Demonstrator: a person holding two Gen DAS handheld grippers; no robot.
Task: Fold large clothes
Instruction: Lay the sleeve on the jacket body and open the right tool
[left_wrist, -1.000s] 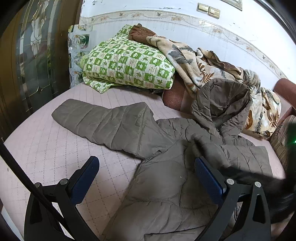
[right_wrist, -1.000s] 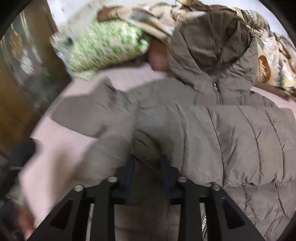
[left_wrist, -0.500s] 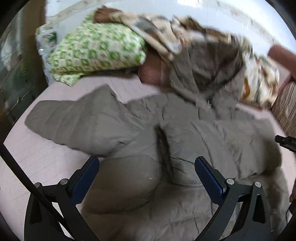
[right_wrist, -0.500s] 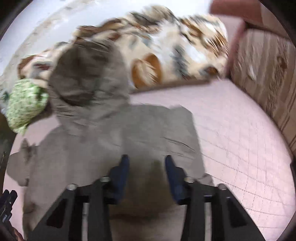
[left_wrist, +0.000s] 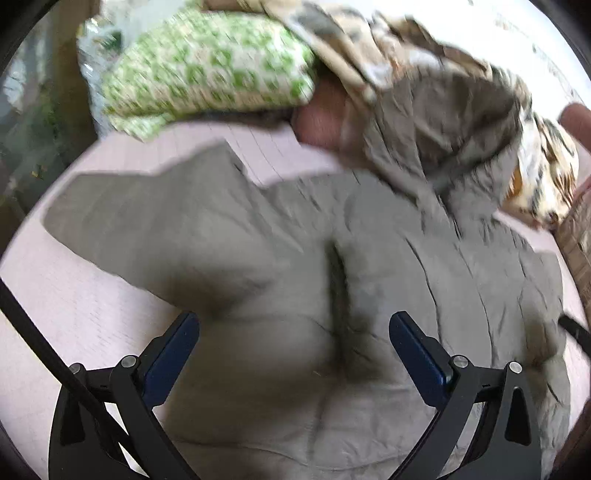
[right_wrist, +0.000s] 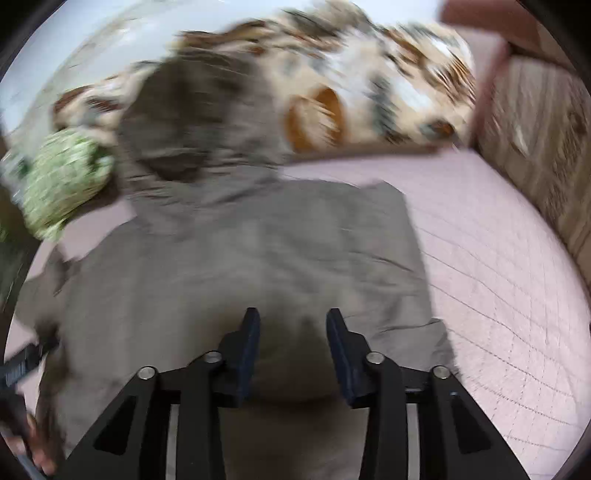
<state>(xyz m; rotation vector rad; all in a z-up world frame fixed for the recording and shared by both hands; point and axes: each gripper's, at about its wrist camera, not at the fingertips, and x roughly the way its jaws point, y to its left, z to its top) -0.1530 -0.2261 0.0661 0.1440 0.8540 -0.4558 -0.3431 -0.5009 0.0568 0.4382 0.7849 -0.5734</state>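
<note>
Far left of the bed (left_wrist: 55, 332), one sleeve (left_wrist: 147, 221) lies flung out flat, not yet folded. The left gripper (left_wrist: 293, 354) hovers over the jacket (left_wrist: 332, 295), jaws released wide, nothing between them. The jacket sprawls mid-bed, hood (right_wrist: 199, 114) toward the head edge. The right gripper (right_wrist: 293, 345), jaws just opening, grips nothing above the folded-in right side. No readable writing; too blurred.

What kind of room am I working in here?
Most likely a bedroom: the grey padded jacket lies on a pink quilted mattress, with a green checked pillow and a crumpled floral blanket piled against the wall.
</note>
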